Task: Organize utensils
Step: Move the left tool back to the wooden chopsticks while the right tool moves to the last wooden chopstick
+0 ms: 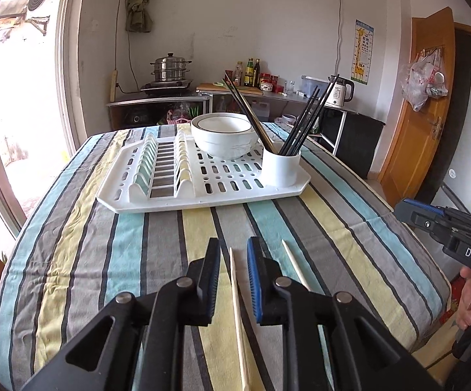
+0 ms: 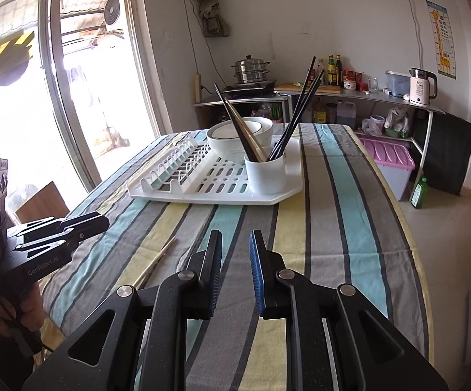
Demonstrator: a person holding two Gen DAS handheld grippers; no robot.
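A table covered with a striped cloth of grey, pale blue and pale yellow bands [image 1: 157,244] fills both wrist views. On its far half lies a white slotted plastic dish-drying tray [image 1: 222,179] with a row of upright plate ribs along its left side. A white ceramic bowl with a dark rim line [image 1: 224,138] sits at the back of the tray, and a white cylindrical utensil cup [image 1: 281,167] stands on its front right corner, holding black chopsticks [image 1: 303,123] and a few brownish ones that lean out over the bowl.

The left gripper [image 1: 233,254] hangs low over the near cloth, jaws apart, with a pale wooden chopstick [image 1: 237,309] lying on the cloth in the gap between them, untouched by either pad. A second pale wooden chopstick [image 1: 295,268] lies just to its right. The right gripper [image 2: 235,247] also has its jaws apart with only cloth between them
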